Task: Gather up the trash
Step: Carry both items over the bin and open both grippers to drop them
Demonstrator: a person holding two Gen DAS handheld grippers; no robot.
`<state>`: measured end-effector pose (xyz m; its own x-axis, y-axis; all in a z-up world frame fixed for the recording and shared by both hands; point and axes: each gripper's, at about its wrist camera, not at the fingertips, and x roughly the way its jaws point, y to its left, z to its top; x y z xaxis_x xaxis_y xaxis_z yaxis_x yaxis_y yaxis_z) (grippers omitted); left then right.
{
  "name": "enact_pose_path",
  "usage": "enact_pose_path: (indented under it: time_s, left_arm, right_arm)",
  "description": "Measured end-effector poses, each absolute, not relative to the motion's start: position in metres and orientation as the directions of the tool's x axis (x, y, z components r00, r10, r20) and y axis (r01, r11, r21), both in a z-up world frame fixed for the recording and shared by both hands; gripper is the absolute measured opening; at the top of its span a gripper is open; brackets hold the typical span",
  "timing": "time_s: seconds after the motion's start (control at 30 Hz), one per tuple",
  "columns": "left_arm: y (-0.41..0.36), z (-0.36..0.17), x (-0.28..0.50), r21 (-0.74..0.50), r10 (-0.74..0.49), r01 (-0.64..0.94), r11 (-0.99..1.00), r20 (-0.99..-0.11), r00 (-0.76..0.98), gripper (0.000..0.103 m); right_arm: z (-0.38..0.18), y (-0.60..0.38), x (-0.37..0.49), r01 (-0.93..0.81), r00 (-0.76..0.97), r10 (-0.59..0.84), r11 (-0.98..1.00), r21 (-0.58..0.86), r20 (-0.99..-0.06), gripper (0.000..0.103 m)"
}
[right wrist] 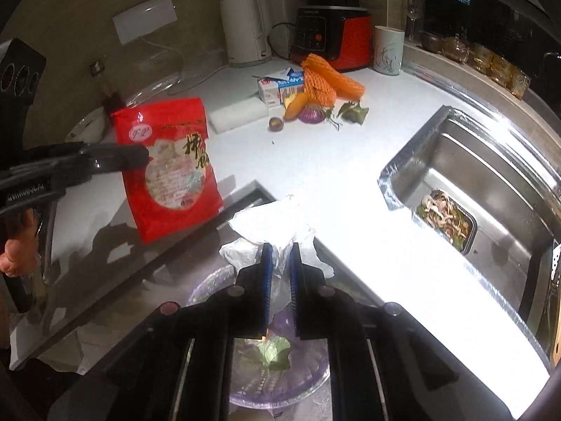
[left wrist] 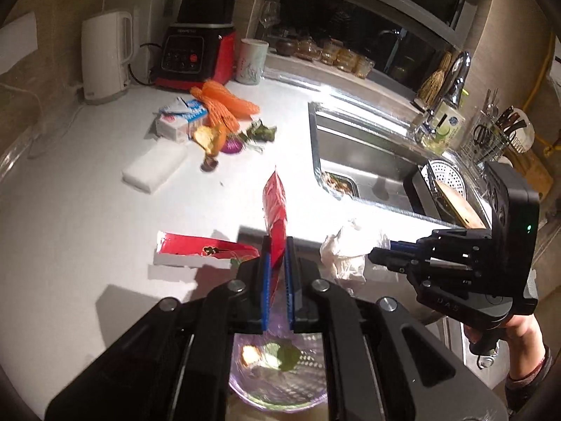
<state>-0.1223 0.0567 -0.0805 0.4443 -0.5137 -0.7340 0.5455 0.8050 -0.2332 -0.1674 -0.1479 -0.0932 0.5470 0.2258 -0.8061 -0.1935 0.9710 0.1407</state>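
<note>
The white counter (left wrist: 87, 217) spreads wide and mostly bare between its near edge and the clutter at the back. The steel sink (left wrist: 368, 161) is sunk into its right side, rim flush with the top, and a tray of food scraps (right wrist: 445, 217) lies in the basin. Below the counter's near edge stands a bin lined with a purple bag (right wrist: 280, 368), a green leaf lying inside.

At the back wall stand a white kettle (left wrist: 105, 56), a red blender (left wrist: 196, 52) and a pale cup (left wrist: 250, 59). In front of them lies a heap of trash: an orange net (left wrist: 224, 101), a small carton (left wrist: 178, 122), peels, a purple onion and leaves, with a white sponge block (left wrist: 154, 168) just beside it.

The left tool (left wrist: 278, 273) is clenched on a red snack bag (right wrist: 168, 165), which hangs in the air over the counter's near edge. A torn red strip (left wrist: 200, 252) lies flat on the counter beside it. The right tool (right wrist: 280, 280) is clamped on a crumpled white plastic wrapper (right wrist: 270, 221), held above the bin.
</note>
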Motion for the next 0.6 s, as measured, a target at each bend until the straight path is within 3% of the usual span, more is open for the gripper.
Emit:
enact_pose_path:
  time_s: [0.23,0.53,0.57,0.6]
  left_arm:
    - [0.025,-0.166,-0.178,-0.206,-0.421,0.524,0.826,-0.844,0.333,0.007]
    - [0.004,-0.264,-0.191,-0.193,-0.328,0.499,0.845,-0.924,0.198,0.008]
    - [0.003,-0.270,-0.189,-0.189,-0.318,0.497,0.847,-0.929,0.189,0.013]
    - [0.001,-0.275,-0.188,-0.187,-0.312,0.496,0.848,-0.933,0.181,0.027]
  right_arm:
    - [-0.105,-0.161,-0.209,-0.191,0.510,0.239,0.968,0.162,-0.827,0.010]
    - [-0.111,-0.173,-0.235,-0.179,0.492,0.229,0.971,0.160,-0.840,0.011]
    - [-0.111,-0.174,-0.236,-0.178,0.491,0.229,0.971,0.160,-0.840,0.011]
    - [-0.111,-0.175,-0.237,-0.175,0.492,0.227,0.971,0.160,-0.840,0.011]
